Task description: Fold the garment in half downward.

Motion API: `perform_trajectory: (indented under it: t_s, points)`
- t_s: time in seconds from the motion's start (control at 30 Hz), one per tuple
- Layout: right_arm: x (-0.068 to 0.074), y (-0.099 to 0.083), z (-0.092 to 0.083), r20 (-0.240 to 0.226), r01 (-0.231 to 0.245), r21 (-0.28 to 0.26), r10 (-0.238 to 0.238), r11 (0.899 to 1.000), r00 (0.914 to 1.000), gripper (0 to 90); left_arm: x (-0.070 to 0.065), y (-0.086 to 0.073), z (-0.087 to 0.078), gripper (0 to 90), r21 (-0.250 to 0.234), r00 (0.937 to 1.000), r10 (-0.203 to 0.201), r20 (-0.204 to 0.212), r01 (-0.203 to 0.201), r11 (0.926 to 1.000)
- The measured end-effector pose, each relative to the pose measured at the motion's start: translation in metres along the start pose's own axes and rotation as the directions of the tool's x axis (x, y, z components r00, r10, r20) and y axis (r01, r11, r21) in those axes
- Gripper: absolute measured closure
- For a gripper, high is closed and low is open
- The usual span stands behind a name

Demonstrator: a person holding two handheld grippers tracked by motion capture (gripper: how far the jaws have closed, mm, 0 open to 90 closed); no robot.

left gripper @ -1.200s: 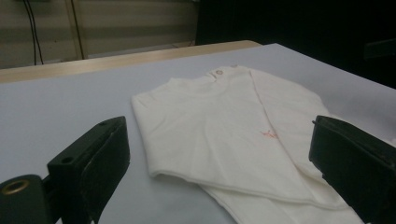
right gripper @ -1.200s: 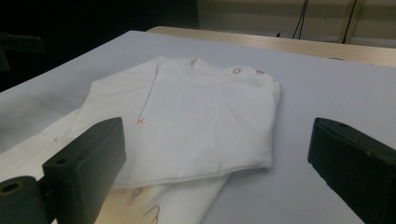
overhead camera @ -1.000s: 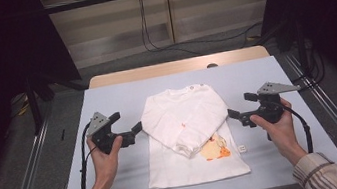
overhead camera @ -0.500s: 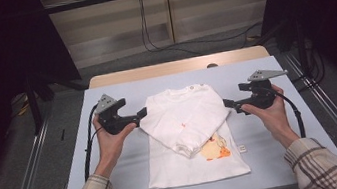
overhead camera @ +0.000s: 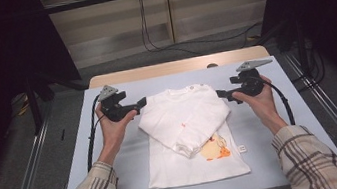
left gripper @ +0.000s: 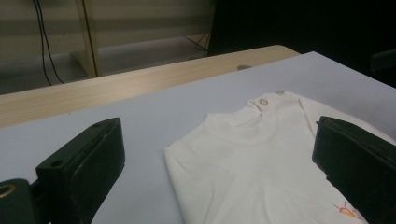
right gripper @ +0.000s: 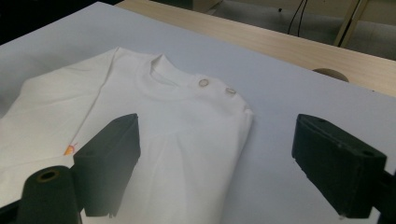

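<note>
A small white shirt [overhead camera: 185, 117] lies flat on the pale table [overhead camera: 276, 149], its sleeves folded across the chest above an orange print [overhead camera: 215, 152]. My left gripper [overhead camera: 140, 102] is level with the shirt's left shoulder. In the left gripper view the left gripper [left gripper: 217, 140] stands open, the shoulder corner of the shirt [left gripper: 243, 158] lying between the jaws, untouched. My right gripper [overhead camera: 220, 94] is at the right shoulder. The right gripper [right gripper: 217, 128] has jaws that have just been closing a little; they still stand wide, the buttoned shoulder of the shirt [right gripper: 187, 121] between them, unpressed.
A wooden strip [overhead camera: 177, 67] borders the table's far edge, with a small dark round piece [overhead camera: 211, 65] on it. Metal rails [overhead camera: 33, 185] run along the floor on both sides. Cables [overhead camera: 147, 32] hang behind the table. Bare table lies left and right of the shirt.
Both hands have carried their grippers away from the person and inward, from beside the shirt's middle up to its shoulders.
</note>
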State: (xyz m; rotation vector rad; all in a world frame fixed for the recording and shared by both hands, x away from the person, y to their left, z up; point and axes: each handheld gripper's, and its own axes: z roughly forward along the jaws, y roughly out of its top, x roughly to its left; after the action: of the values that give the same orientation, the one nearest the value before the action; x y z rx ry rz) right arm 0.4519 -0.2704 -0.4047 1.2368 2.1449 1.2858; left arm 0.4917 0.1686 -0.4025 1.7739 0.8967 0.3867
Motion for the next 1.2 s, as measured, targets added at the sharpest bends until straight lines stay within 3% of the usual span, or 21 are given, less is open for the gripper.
perform_trajectory:
  t_s: [0.07, 0.2, 0.3, 0.4, 0.63, 0.73, 0.83, 1.03, 1.13, 1.2]
  points:
    - [-0.003, 0.004, 0.004, 0.011, 0.008, 0.003, -0.008, 1.000, 0.9999, 17.6, 0.001, 0.004, 0.002, 3.0, -0.014, 0.9997, 0.020, -0.011, -0.021, 0.9997]
    - [-0.008, 0.009, 0.012, 0.018, 0.012, 0.017, -0.012, 1.000, 0.9998, 19.6, 0.006, 0.007, 0.009, 2.7, -0.002, 0.9999, 0.009, -0.012, -0.009, 1.0000]
    - [-0.010, 0.012, 0.020, 0.034, 0.020, 0.019, -0.021, 1.000, 0.9992, 21.8, 0.011, 0.007, 0.015, 3.1, -0.003, 0.9986, 0.031, -0.044, -0.031, 0.9995]
    - [-0.010, 0.013, 0.027, 0.057, 0.036, 0.043, -0.038, 0.998, 0.9976, 22.5, 0.017, 0.009, 0.020, 3.8, 0.010, 0.9981, 0.035, -0.050, -0.034, 0.9994]
    - [-0.017, 0.020, 0.041, 0.068, 0.020, 0.067, -0.024, 0.998, 0.9974, 26.2, 0.024, 0.012, 0.036, 4.1, 0.022, 0.9991, 0.019, -0.037, -0.018, 0.9996]
    - [-0.023, 0.020, 0.047, 0.068, 0.016, 0.079, -0.022, 0.997, 0.9975, 30.6, 0.022, 0.011, 0.043, 4.4, 0.038, 0.9985, 0.050, -0.019, -0.050, 0.9981]
    - [-0.026, 0.020, 0.051, 0.064, 0.022, 0.062, -0.026, 0.998, 0.9976, 33.0, 0.022, 0.007, 0.048, 4.4, 0.044, 0.9987, 0.049, -0.012, -0.049, 0.9978]
    - [-0.033, 0.017, 0.066, 0.023, -0.007, 0.154, 0.003, 0.988, 0.9997, 40.3, 0.026, 0.002, 0.053, 4.5, 0.063, 0.9990, 0.040, -0.020, -0.038, 0.9973]
    - [-0.034, 0.016, 0.076, 0.024, -0.017, 0.185, 0.013, 0.983, 0.9996, 44.9, 0.028, 0.002, 0.057, 4.8, 0.054, 0.9993, 0.019, -0.031, -0.017, 0.9984]
    - [-0.035, 0.015, 0.082, 0.041, -0.019, 0.199, 0.011, 0.980, 0.9991, 45.8, 0.030, 0.002, 0.059, 4.8, 0.063, 0.9984, 0.035, -0.044, -0.033, 0.9975]
